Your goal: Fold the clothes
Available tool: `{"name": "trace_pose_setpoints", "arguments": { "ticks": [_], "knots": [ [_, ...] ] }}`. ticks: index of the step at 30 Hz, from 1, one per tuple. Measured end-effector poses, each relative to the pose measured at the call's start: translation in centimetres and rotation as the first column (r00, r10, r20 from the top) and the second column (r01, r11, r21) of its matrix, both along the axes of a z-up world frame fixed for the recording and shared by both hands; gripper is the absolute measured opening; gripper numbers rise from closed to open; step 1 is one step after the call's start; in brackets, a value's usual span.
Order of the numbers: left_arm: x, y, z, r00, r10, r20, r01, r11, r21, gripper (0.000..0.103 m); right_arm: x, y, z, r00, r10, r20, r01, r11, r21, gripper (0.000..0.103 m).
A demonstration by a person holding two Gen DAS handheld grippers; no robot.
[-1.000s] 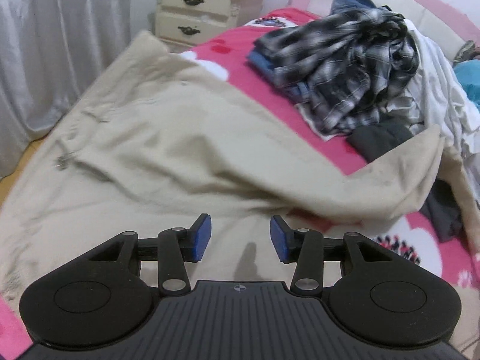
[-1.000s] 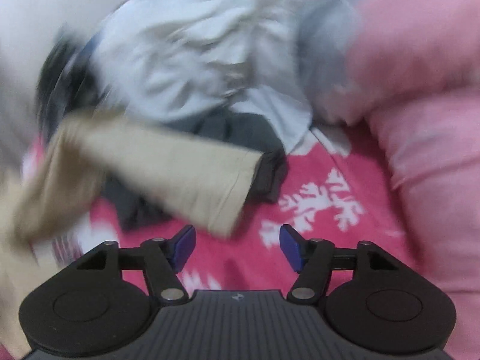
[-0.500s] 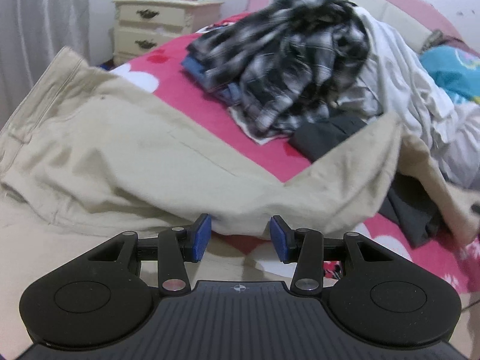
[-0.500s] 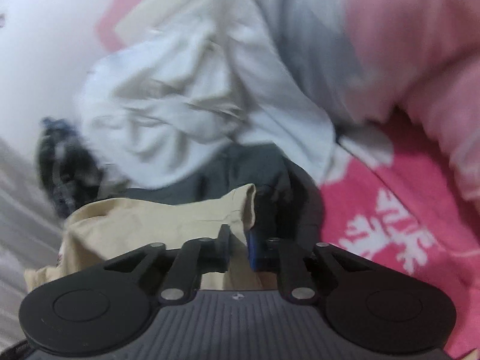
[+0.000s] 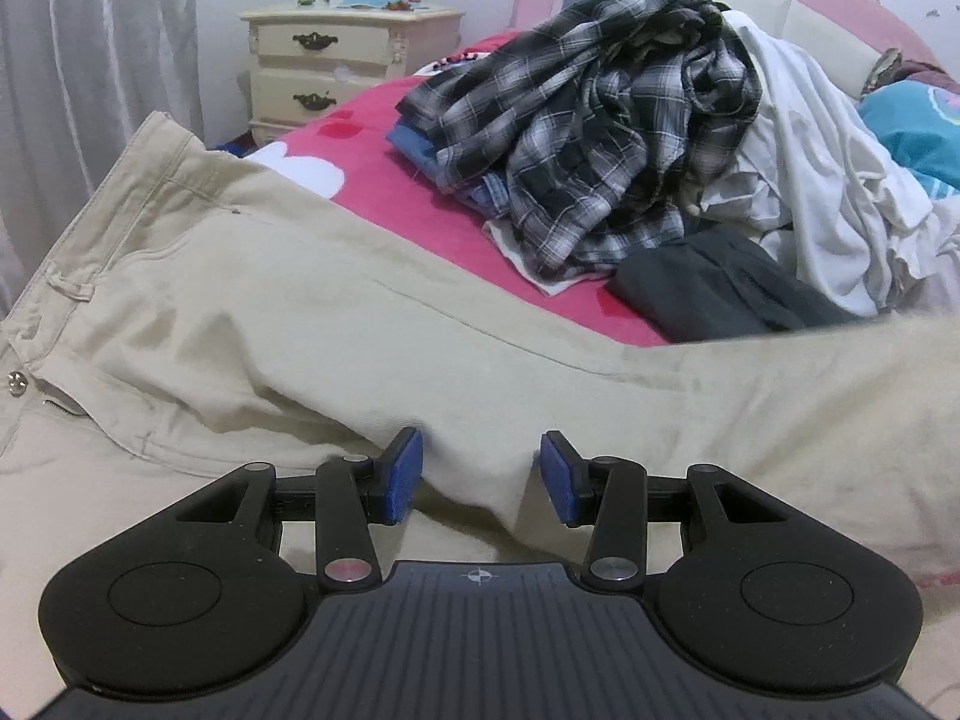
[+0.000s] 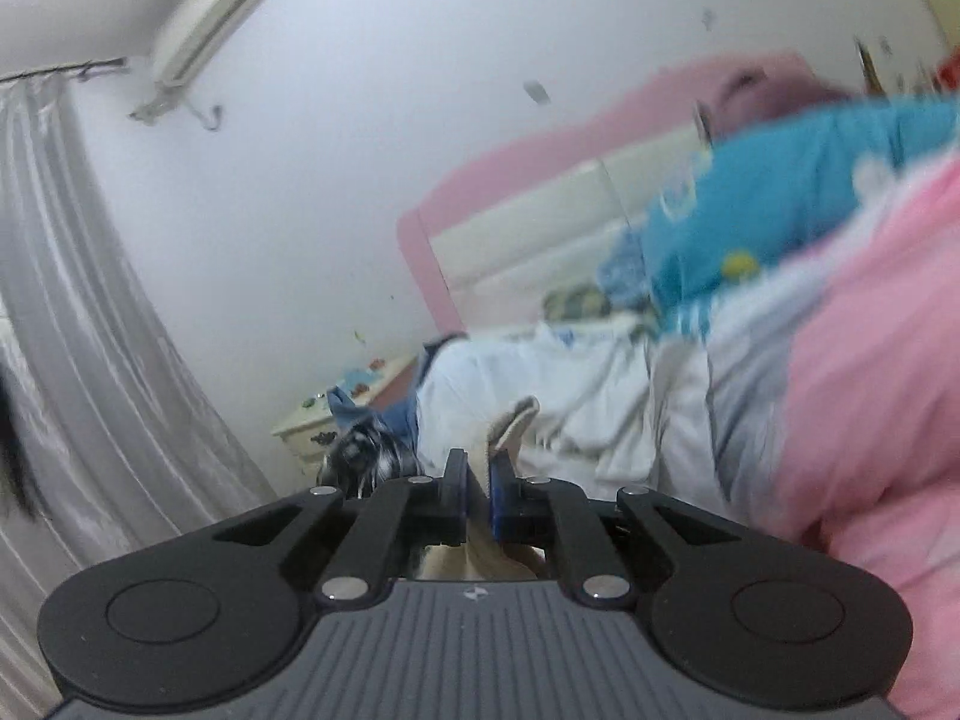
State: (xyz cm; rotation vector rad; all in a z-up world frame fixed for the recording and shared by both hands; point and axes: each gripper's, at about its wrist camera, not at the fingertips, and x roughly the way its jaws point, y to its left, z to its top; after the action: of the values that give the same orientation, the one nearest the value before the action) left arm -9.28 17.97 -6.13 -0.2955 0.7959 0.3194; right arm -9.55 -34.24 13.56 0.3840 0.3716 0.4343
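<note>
Khaki trousers (image 5: 336,312) are spread along the bed's near edge. Right gripper (image 6: 478,501) is pinching the leg hem (image 6: 510,420); left gripper (image 5: 480,474) sits half-open around a fabric ridge. Keep the leg taut and match the hems.

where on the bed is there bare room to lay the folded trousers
Bare pink bedcover shows only between the beige trousers and the plaid shirt pile, toward the nightstand. Right of it, white clothes and a dark garment crowd the bed.

Matt beige cotton trousers (image 5: 360,324), satiny curtain (image 5: 90,60)
</note>
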Motion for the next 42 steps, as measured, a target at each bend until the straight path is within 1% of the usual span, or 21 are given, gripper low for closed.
{"name": "trace_pose_setpoints", "arguments": {
  "ticks": [2, 5, 9, 12, 17, 19, 22, 23, 25, 26, 28, 29, 31, 32, 33, 34, 35, 37, 40, 41, 42],
  "knots": [
    [0.2, 0.0, -0.3, 1.000, 0.005, -0.001, -0.005, 1.000, -0.001, 0.043, 0.1, -0.3, 0.6, 1.000, -0.023, -0.003, 0.023, 0.999, -0.041, 0.009],
    [1.1, 0.1, -0.8, 1.000, 0.012, 0.000, -0.012, 1.000, -0.002, 0.043, 1.7, -1.2, -0.1, 0.997, -0.057, -0.051, 0.054, 0.996, -0.072, 0.009],
    [2.7, 0.4, -1.4, 1.000, 0.016, 0.006, -0.016, 1.000, 0.013, 0.044, 5.9, -1.5, -2.0, 0.990, -0.093, -0.109, 0.076, 0.986, -0.150, 0.009],
    [4.4, 0.9, -2.2, 1.000, 0.026, 0.010, -0.026, 0.999, 0.029, 0.044, 9.3, -2.1, -4.6, 0.972, -0.161, -0.174, 0.121, 0.968, -0.219, 0.008],
    [7.2, 2.2, -4.1, 0.999, 0.050, -0.007, -0.050, 0.997, 0.050, 0.044, 15.0, -2.5, -10.4, 0.918, -0.269, -0.292, 0.160, 0.924, -0.348, 0.008],
    [8.1, 2.8, -4.7, 0.998, 0.059, -0.014, -0.058, 0.997, 0.052, 0.044, 16.3, -1.9, -12.2, 0.909, -0.296, -0.293, 0.161, 0.899, -0.408, 0.008],
    [9.2, 3.4, -5.5, 0.998, 0.058, -0.020, -0.056, 0.995, 0.083, 0.044, 17.8, -0.5, -14.6, 0.902, -0.330, -0.278, 0.160, 0.855, -0.494, 0.008],
    [9.5, 3.5, -5.8, 0.998, 0.054, -0.019, -0.052, 0.994, 0.096, 0.044, 18.3, 0.0, -15.4, 0.902, -0.339, -0.269, 0.157, 0.836, -0.526, 0.008],
    [9.9, 3.4, -6.2, 0.999, 0.048, -0.017, -0.046, 0.993, 0.112, 0.046, 19.4, 1.7, -17.1, 0.911, -0.343, -0.229, 0.135, 0.772, -0.622, 0.009],
    [10.0, 3.2, -6.3, 0.999, 0.041, -0.015, -0.038, 0.992, 0.124, 0.047, 19.9, 2.5, -18.0, 0.914, -0.347, -0.212, 0.123, 0.733, -0.669, 0.009],
    [10.2, 3.0, -6.3, 1.000, 0.026, -0.014, -0.024, 0.989, 0.143, 0.050, 20.8, 4.0, -19.7, 0.917, -0.355, -0.183, 0.092, 0.634, -0.768, 0.013],
    [10.2, 3.1, -6.2, 1.000, 0.022, -0.015, -0.020, 0.990, 0.140, 0.050, 21.0, 4.6, -20.3, 0.921, -0.353, -0.165, 0.080, 0.585, -0.807, 0.018],
    [10.2, 3.5, -5.8, 1.000, 0.022, -0.010, -0.020, 0.993, 0.116, 0.050, 20.5, 5.6, -20.5, 0.933, -0.339, -0.123, 0.076, 0.520, -0.851, 0.020],
    [10.0, 3.7, -5.4, 1.000, 0.021, 0.000, -0.021, 0.994, 0.104, 0.050, 20.1, 5.9, -20.5, 0.937, -0.333, -0.104, 0.080, 0.495, -0.865, 0.023],
    [9.7, 3.8, -5.0, 1.000, 0.023, 0.010, -0.024, 0.995, 0.098, 0.050, 19.6, 5.8, -19.9, 0.939, -0.333, -0.086, 0.102, 0.507, -0.856, 0.030],
    [9.4, 4.0, -4.5, 1.000, 0.025, 0.019, -0.027, 0.995, 0.093, 0.050, 19.0, 5.7, -19.4, 0.940, -0.334, -0.068, 0.123, 0.519, -0.846, 0.034],
    [9.0, 4.3, -4.1, 0.999, 0.029, 0.028, -0.031, 0.996, 0.084, 0.050, 18.4, 5.5, -18.8, 0.940, -0.337, -0.053, 0.144, 0.532, -0.834, 0.037],
    [7.9, 4.9, -3.1, 0.998, 0.037, 0.050, -0.040, 0.997, 0.066, 0.050, 17.6, 4.8, -17.5, 0.931, -0.364, -0.043, 0.185, 0.569, -0.801, 0.037],
    [5.6, 6.2, -1.7, 0.996, 0.052, 0.077, -0.058, 0.996, 0.069, 0.052, 17.4, 3.9, -15.5, 0.914, -0.403, -0.039, 0.239, 0.616, -0.751, 0.039],
    [4.6, 6.9, -1.2, 0.995, 0.063, 0.083, -0.069, 0.995, 0.078, 0.052, 17.6, 3.8, -14.8, 0.908, -0.418, -0.031, 0.261, 0.623, -0.737, 0.040],
    [4.0, 7.6, -1.0, 0.994, 0.073, 0.087, -0.080, 0.993, 0.085, 0.052, 17.7, 3.5, -14.0, 0.898, -0.439, -0.018, 0.293, 0.628, -0.721, 0.043]
  ]
}}
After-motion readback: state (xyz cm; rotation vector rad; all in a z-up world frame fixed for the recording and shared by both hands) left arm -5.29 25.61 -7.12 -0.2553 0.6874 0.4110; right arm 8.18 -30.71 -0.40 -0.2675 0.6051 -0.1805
